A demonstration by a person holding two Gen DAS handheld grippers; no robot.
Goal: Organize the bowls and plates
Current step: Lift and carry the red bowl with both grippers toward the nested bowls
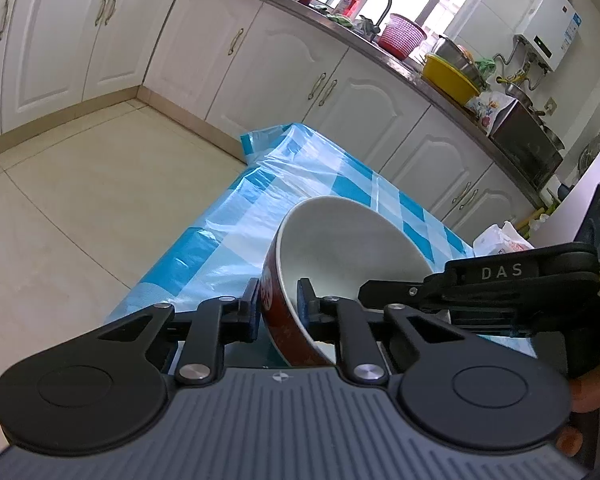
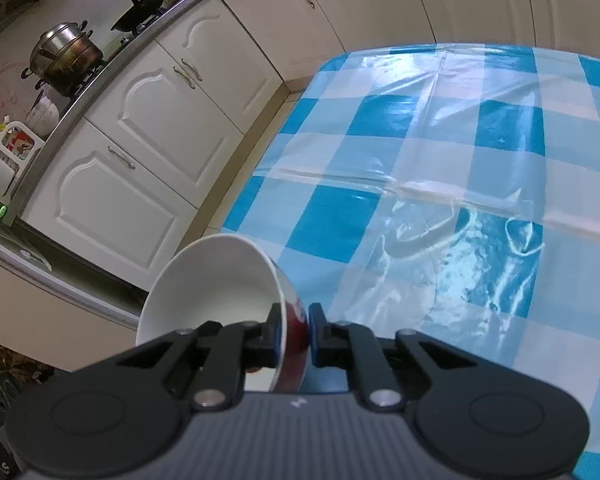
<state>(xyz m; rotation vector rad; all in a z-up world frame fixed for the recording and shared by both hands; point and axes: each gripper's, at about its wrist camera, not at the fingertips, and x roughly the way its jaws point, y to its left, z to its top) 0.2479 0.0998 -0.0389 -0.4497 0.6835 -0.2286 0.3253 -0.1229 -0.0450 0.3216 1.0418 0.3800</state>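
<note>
We've got each claw pinching a red bowl's rim, left claw (image 1: pixel 278 308) and right claw (image 2: pixel 294 330), both bowls (image 1: pixel 340 264) (image 2: pixel 220 292) tilted above the table (image 2: pixel 420 160).

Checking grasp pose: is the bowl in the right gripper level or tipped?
Tipped. The bowl hangs with its white inside facing sideways, its wall pinched between the right gripper pads, red outside toward the checked tablecloth.

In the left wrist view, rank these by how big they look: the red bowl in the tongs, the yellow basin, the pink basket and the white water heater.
1. red bowl, largest, though it is closest to the camera.
2. white water heater.
3. yellow basin and pink basket: too alike to rank.
</note>
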